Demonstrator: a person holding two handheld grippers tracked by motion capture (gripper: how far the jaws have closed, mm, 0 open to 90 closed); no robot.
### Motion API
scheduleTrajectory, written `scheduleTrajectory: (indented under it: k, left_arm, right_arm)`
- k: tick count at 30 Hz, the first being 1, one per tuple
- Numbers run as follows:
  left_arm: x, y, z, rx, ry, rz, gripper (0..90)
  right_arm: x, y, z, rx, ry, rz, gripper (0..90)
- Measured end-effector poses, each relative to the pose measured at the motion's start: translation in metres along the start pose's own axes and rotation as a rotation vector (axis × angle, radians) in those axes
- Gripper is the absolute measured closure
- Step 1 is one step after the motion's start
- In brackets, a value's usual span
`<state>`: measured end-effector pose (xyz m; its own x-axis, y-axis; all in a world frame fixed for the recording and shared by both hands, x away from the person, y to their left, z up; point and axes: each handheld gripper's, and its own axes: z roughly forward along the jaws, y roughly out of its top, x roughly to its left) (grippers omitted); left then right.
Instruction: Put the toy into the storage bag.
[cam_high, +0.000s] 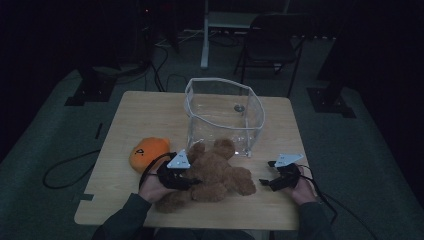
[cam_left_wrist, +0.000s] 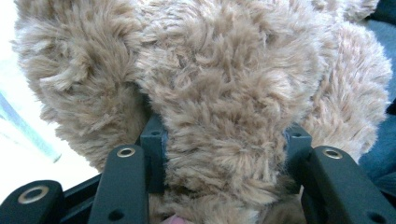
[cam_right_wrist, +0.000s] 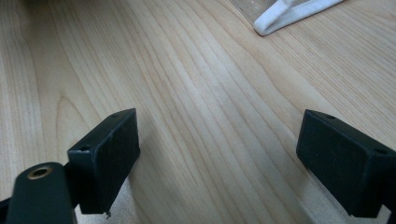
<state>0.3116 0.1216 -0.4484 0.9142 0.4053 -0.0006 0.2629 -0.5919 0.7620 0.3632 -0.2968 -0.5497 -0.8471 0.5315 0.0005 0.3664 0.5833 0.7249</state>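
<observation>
A brown teddy bear lies on the wooden table in front of a clear plastic bin. My left gripper reaches into the bear's left side. In the left gripper view its jaws press into the fur from both sides, so the left gripper is shut on a thick part of the teddy bear. Which part of the bear it holds I cannot tell. My right gripper rests just right of the bear, apart from it. The right gripper is open over bare table.
An orange plush toy lies left of the bear, by the left hand. The bin's white-edged corner shows ahead of the right gripper. A folding chair and cables stand on the dark floor beyond the table.
</observation>
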Motion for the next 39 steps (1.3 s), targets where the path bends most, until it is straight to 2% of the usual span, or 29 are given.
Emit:
scheduleTrajectory:
  k: [15,33,39]
  left_arm:
    - [-0.001,0.008,-0.017,-0.076,-0.014,-0.015,50.9]
    - [0.002,0.022,-0.044,-0.182,-0.004,-0.018,50.2]
    - [0.004,0.029,-0.048,-0.203,0.002,-0.013,50.2]
  right_arm:
    - [0.0,0.0,0.0,0.001,0.0,0.0,12.6]
    - [0.0,0.0,0.0,-0.001,0.001,-0.001,12.6]
    - [0.0,0.0,0.0,-0.002,0.001,-0.002,12.6]
